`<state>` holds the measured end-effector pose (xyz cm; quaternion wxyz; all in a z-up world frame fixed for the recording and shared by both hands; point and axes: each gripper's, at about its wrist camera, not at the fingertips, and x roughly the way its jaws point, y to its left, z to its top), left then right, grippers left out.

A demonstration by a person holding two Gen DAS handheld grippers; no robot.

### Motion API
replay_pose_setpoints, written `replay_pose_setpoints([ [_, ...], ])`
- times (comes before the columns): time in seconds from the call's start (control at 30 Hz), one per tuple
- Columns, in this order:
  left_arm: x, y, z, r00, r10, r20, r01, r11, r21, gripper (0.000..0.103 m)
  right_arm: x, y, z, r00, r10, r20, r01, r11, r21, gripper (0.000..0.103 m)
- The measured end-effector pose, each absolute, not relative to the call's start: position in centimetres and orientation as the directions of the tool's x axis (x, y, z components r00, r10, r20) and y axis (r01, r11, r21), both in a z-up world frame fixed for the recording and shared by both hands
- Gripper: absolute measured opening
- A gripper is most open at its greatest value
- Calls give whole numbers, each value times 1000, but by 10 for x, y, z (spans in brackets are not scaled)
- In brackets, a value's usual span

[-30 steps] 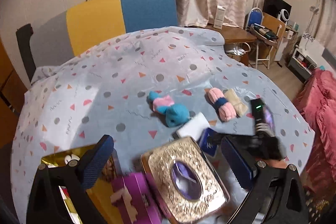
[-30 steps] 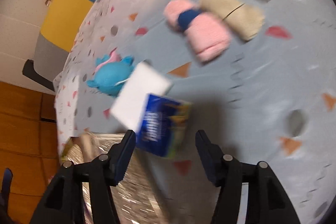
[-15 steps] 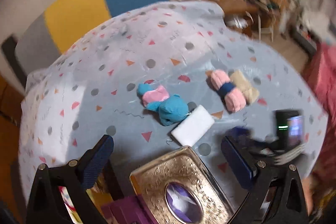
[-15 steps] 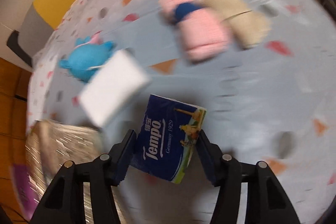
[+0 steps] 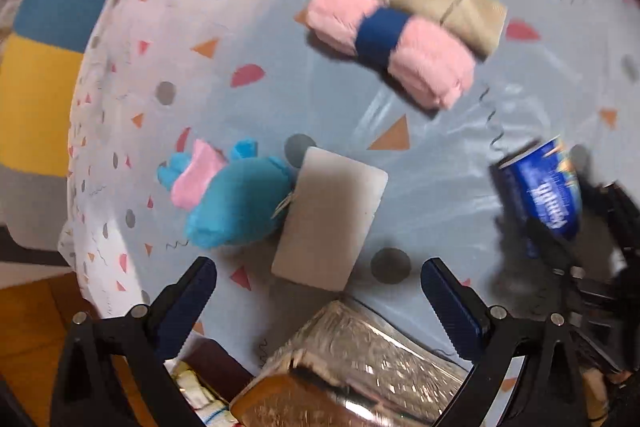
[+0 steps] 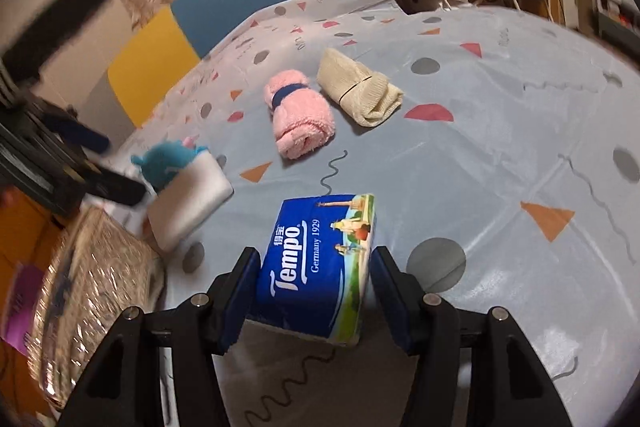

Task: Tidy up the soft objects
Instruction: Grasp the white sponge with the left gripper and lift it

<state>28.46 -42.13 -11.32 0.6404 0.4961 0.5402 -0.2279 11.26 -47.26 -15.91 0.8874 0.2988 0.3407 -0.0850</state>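
Observation:
My right gripper (image 6: 316,265) is shut on a blue Tempo tissue pack (image 6: 320,255), holding it just above the tablecloth (image 6: 500,147). In the left wrist view the same tissue pack (image 5: 548,183) shows blurred at the right edge. My left gripper (image 5: 318,269) is open with nothing between its fingers. It points steeply down over a white sponge block (image 5: 328,223) that touches a blue and pink plush toy (image 5: 232,199). Farther back, a pink rolled towel with a dark blue band (image 5: 390,43) lies beside a beige rolled cloth (image 5: 440,3).
A golden embossed tissue box (image 5: 360,367) sits at the near table edge below my left gripper. A purple box (image 6: 20,295) lies beside it. A yellow and blue chair back (image 6: 180,27) stands behind the table, with curtains and furniture farther back.
My left gripper dropped toward the table and rolled, and now looks down on the sponge and plush. My right gripper closed on the tissue pack and tilted up with it.

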Motion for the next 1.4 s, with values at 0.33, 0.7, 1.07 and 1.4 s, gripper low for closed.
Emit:
replay_pose_setpoints([
  [0.33, 292, -442, -175, 460, 412, -787, 814, 158, 559, 103, 107, -485, -165, 815, 108, -570, 317, 740, 593, 57],
  [0.7, 292, -452, -163, 258, 288, -922, 882, 321, 346, 72, 98, -485, -166, 829, 113, -548, 303, 734, 608, 57],
  [1.07, 306, -437, -170, 477, 308, -823, 835, 135, 534, 103, 98, -486, -166, 830, 113, -546, 302, 732, 611, 56],
  [1.4, 300, -459, -134, 321, 154, -934, 890, 289, 353, 51, 97, -487, -166, 837, 116, -535, 294, 730, 617, 56],
])
